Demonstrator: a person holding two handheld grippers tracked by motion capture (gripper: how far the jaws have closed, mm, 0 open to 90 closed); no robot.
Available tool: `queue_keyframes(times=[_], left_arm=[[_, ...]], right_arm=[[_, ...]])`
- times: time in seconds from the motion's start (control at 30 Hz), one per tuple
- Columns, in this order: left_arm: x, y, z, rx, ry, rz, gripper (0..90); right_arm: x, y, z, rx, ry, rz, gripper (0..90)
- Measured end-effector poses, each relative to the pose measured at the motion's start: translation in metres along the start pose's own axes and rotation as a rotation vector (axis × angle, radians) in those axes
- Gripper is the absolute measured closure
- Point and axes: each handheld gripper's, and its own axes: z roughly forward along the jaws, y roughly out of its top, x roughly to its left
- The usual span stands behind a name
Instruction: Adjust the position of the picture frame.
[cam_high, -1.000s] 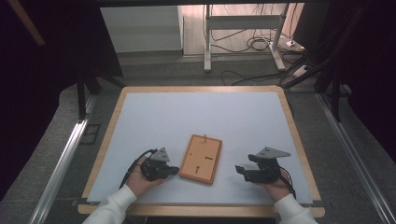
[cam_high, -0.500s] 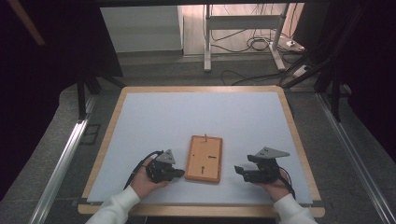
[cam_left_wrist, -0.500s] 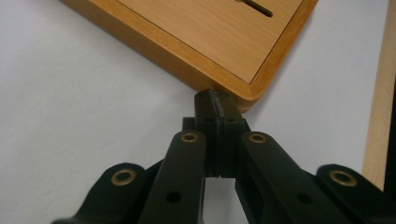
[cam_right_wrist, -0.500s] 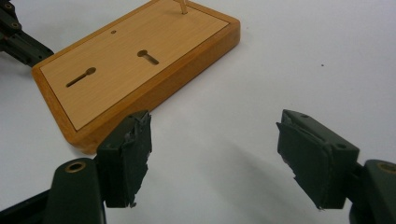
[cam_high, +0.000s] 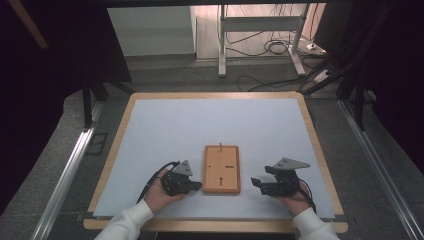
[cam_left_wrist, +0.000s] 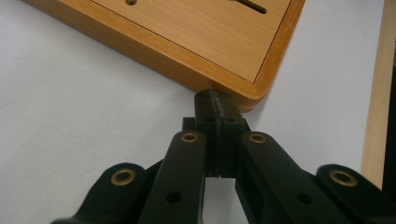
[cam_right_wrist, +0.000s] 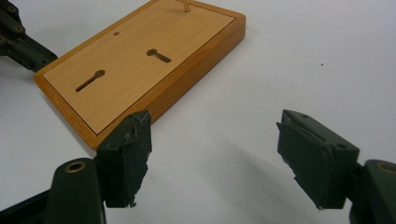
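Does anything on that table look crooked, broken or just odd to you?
Little stands out. The wooden board lies flat and roughly square to the table, undamaged. The black pads of the right tongs look frayed at their edges. The left tongs, shut, have their tips against the board's near corner.

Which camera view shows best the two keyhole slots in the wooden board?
The right gripper view: both keyhole slots lie unobstructed on the wooden board. The high view shows them as tiny dark marks. The left gripper view cuts them off at its top edge.
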Motion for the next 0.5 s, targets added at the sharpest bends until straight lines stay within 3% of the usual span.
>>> queue_keyframes(times=[0.27,0.5], left_arm=[[0.001,-0.003,-0.004,-0.015,0.009,0.009,90.0],[0.014,-0.012,-0.023,-0.088,0.057,-0.045,90.0]], right_arm=[[0.000,0.000,-0.002,-0.012,-0.004,0.000,26.1],[-0.001,-0.001,-0.008,-0.023,-0.007,0.002,26.1]])
